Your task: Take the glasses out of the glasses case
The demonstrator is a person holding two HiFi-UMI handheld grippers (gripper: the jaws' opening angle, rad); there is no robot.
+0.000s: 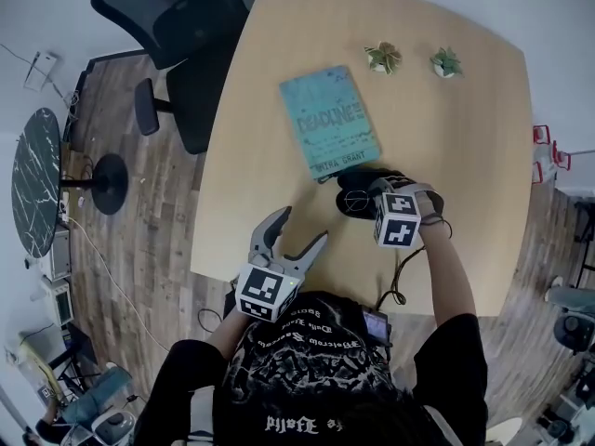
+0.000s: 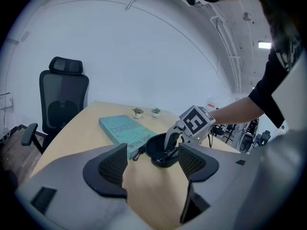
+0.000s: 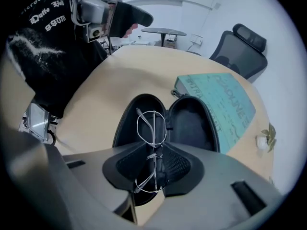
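A black glasses case (image 3: 192, 123) lies open on the wooden table (image 1: 279, 184), next to a teal book (image 1: 330, 122). Thin wire-rimmed glasses (image 3: 152, 128) lie folded in the case's left half. My right gripper (image 3: 156, 167) points steeply down into the case, and its pads are closed on the middle of the glasses. In the head view the right gripper (image 1: 372, 196) stands over the case (image 1: 355, 200). My left gripper (image 1: 302, 229) hovers open and empty near the table's front edge, well short of the case (image 2: 158, 153); it looks towards the right gripper (image 2: 172, 140).
Two small potted plants (image 1: 383, 58) (image 1: 445, 62) stand at the table's far edge. A black office chair (image 1: 177, 35) sits at the far left corner. A cable (image 1: 395, 291) hangs by the right forearm at the table's near edge.
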